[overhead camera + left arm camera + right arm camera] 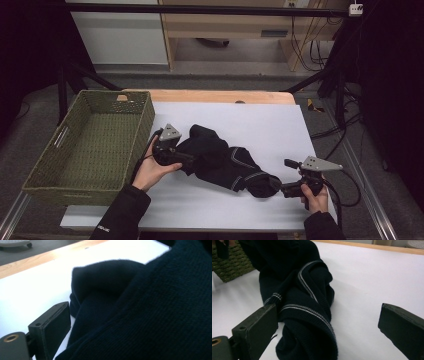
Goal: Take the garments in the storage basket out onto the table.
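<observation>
A dark navy knitted garment (225, 160) with thin grey stripes lies crumpled on the white sheet (260, 125) in the middle of the table. My left gripper (192, 159) is at its left end. In the left gripper view the cloth (150, 315) covers the right side and hides one jaw, while the other jaw stands apart at the left, so the gripper is open. My right gripper (284, 189) is at the garment's right end. There its jaws stand wide open around the striped folded end (294, 277), which lies against the left jaw.
A green woven basket (145, 115) with nothing in it stands at the left edge of the table, close to my left hand; its corner (234, 265) also shows in the right gripper view. The wooden table edge (215, 96) runs along the back. Bare white sheet lies behind and in front of the garment.
</observation>
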